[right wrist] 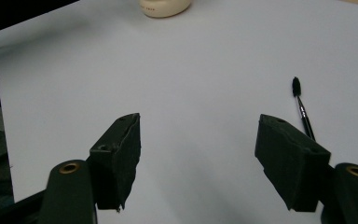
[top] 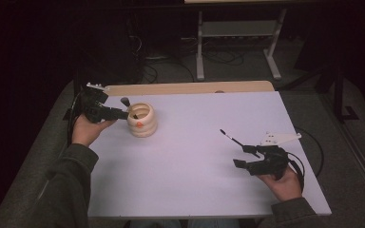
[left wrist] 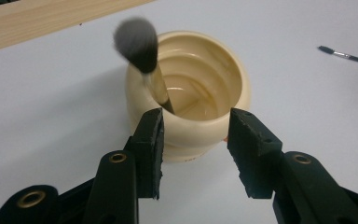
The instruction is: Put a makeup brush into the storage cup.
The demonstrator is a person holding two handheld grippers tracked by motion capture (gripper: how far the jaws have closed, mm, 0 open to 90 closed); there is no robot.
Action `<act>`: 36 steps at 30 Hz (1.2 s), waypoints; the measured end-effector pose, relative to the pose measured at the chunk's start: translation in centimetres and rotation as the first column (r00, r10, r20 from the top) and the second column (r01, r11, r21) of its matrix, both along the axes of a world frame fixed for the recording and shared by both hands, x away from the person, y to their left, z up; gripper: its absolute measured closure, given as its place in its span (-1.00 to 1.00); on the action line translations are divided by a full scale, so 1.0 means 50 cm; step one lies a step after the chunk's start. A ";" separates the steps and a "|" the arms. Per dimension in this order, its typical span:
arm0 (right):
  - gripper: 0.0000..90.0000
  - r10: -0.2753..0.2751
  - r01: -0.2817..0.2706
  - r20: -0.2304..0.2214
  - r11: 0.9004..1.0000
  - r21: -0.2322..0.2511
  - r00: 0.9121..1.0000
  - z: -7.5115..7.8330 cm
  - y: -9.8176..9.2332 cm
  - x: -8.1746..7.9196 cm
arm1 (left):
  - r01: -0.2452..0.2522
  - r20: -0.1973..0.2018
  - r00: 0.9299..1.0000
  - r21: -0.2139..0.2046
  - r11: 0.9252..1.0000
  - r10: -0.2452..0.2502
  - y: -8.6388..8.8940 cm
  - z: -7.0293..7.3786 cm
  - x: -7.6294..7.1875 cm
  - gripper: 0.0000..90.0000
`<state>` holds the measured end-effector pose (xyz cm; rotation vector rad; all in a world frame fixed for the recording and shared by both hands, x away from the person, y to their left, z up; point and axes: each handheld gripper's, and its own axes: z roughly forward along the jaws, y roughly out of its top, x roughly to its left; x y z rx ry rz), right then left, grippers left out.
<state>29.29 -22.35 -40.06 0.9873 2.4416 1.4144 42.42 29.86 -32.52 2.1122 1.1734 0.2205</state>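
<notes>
So right now my left claw (left wrist: 195, 140) sits just in front of the cream ribbed pot (left wrist: 189, 91), jaws apart on either side of its near wall, not pressing on anything. That makes sense to me: the fluffy brush (left wrist: 142, 56) is standing in the pot, leaning on the rim, bristles up, so it looks like the drop-off is done and the claw has nothing in it. Bristles-up is how you'd store one anyway, keeps the head from getting squashed.

My right claw (right wrist: 198, 158) is well away from the pot, toward the other side of the white counter (top: 195, 156), hovering low with its jaws wide and empty. The thin brush (right wrist: 303, 109) lies flat on the counter just beside its right jaw, far from the pot, dark tip pointing roughly back toward the pot. I'd guess that's the next pickup, hence the wide jaws parked right there.

Count: one pot, two brushes (one fluffy in the pot, one thin outside it), two claws, both holding nothing.
</notes>
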 end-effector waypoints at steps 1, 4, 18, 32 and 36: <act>-0.33 -0.001 0.001 -0.003 1.000 -0.002 1.000 0.000 0.000 0.001 | 0.002 0.002 1.000 -0.008 1.000 -0.002 0.002 -0.001 -0.002 0.23; -0.33 -0.001 0.001 -0.006 1.000 0.008 1.000 0.001 0.001 0.002 | 0.003 0.007 1.000 -0.019 1.000 -0.003 0.007 -0.003 -0.007 0.23; -0.33 -0.019 0.019 -0.005 1.000 -0.005 1.000 0.002 -0.009 0.006 | 0.011 0.008 1.000 -0.028 1.000 -0.011 0.011 -0.019 -0.024 0.17; -0.34 -0.027 0.027 0.001 1.000 -0.009 1.000 0.006 -0.010 0.004 | 0.031 0.036 0.999 -0.053 0.998 -0.029 0.005 -0.014 -0.052 0.05; -0.34 -0.025 0.025 -0.002 1.000 -0.015 1.000 0.005 -0.008 0.005 | 0.034 0.036 0.999 -0.056 0.998 -0.032 0.006 -0.016 -0.057 -0.01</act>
